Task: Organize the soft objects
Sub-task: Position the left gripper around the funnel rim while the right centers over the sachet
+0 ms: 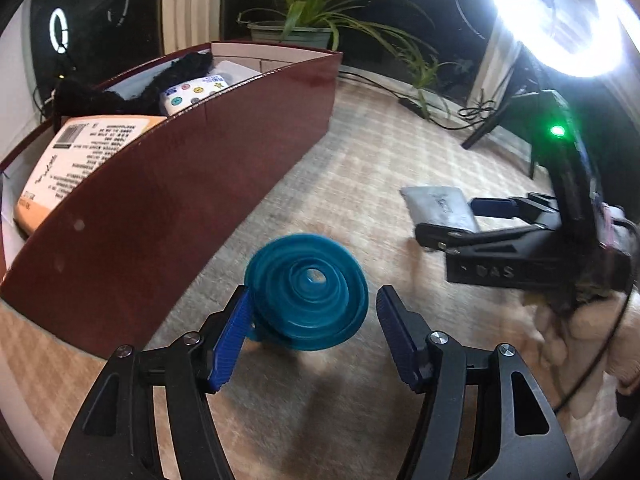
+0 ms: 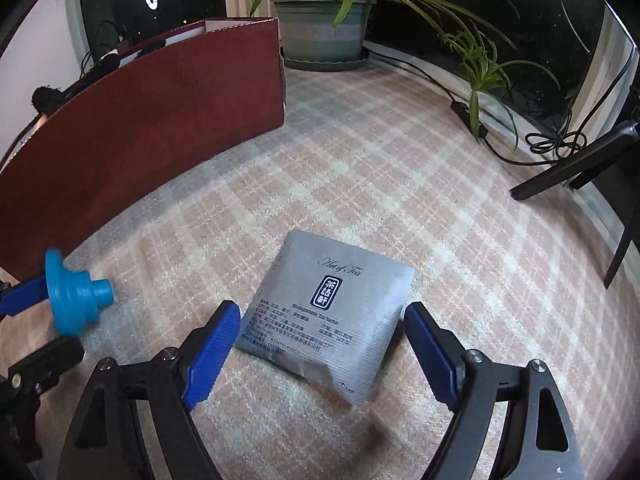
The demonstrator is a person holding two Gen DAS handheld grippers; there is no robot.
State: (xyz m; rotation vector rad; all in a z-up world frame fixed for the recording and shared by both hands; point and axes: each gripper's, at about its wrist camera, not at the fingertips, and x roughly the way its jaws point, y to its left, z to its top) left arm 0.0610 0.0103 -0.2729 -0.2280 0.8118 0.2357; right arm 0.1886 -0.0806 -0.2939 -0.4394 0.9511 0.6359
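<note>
A teal collapsible silicone funnel [image 1: 308,292] sits between the fingers of my open left gripper [image 1: 312,320], its rim against the left blue pad [image 1: 230,340]; it looks blurred. It also shows in the right wrist view [image 2: 76,292]. A silver tea sachet [image 2: 326,316] lies flat on the plaid cloth between the fingers of my open right gripper [image 2: 316,344], untouched. The sachet [image 1: 440,208] and the right gripper [image 1: 452,220] also show in the left wrist view. A dark red box [image 1: 168,184] stands at left, holding an orange packet [image 1: 72,156], a white button toy [image 1: 196,92] and black fabric [image 1: 116,96].
Potted plants [image 2: 328,20] stand behind the box [image 2: 140,108] on the sill. Cables [image 2: 556,140] and a black tripod leg [image 2: 572,164] lie at right. A bright ring light [image 1: 560,12] glares top right. A beige plush [image 1: 580,336] is near the right gripper.
</note>
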